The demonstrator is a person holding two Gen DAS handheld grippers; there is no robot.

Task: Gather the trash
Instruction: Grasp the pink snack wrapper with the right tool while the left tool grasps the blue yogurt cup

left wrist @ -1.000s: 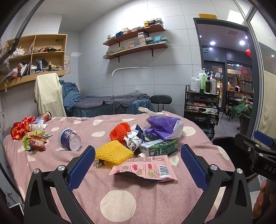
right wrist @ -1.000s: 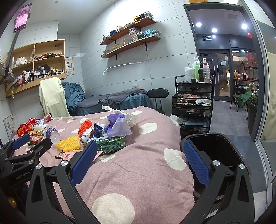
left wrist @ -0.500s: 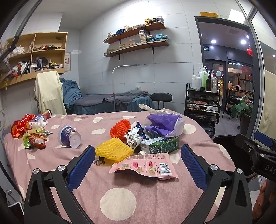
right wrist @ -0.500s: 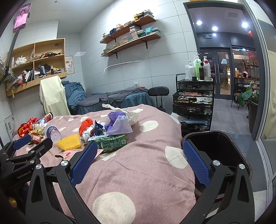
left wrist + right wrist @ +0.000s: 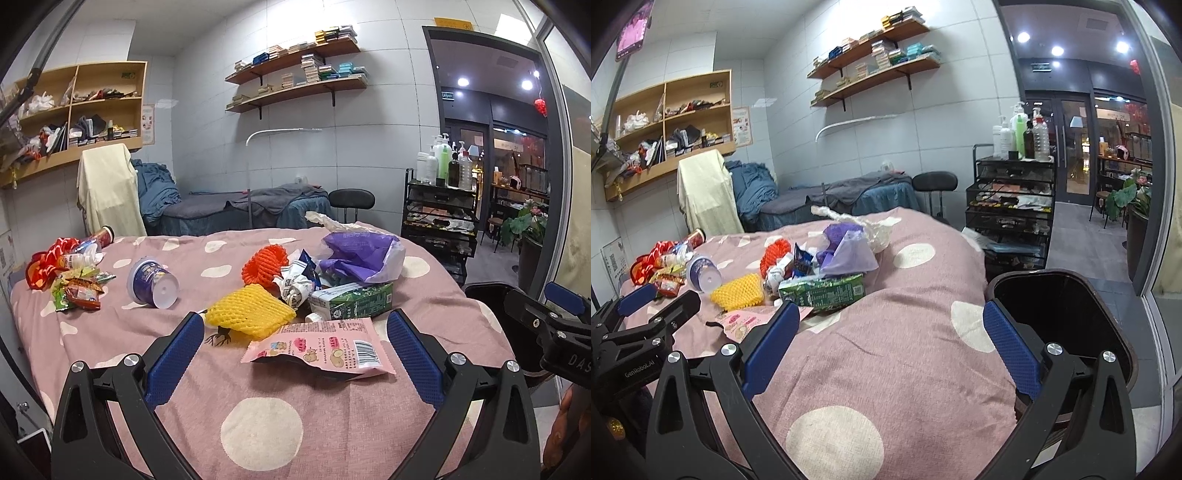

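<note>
Both my grippers empty, jaws spread wide. Left gripper (image 5: 295, 350) hovers over the pink snack wrapper (image 5: 317, 350), nearest trash on the table (image 5: 258, 435), so probably first pick. Right gripper (image 5: 890, 350) waits beside the black bin (image 5: 1067, 310) at the table's edge, presumably for drop-offs.

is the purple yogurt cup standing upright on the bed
No, the purple yogurt cup lies tipped on its side on the pink dotted cover, its white bottom facing the camera.
</note>
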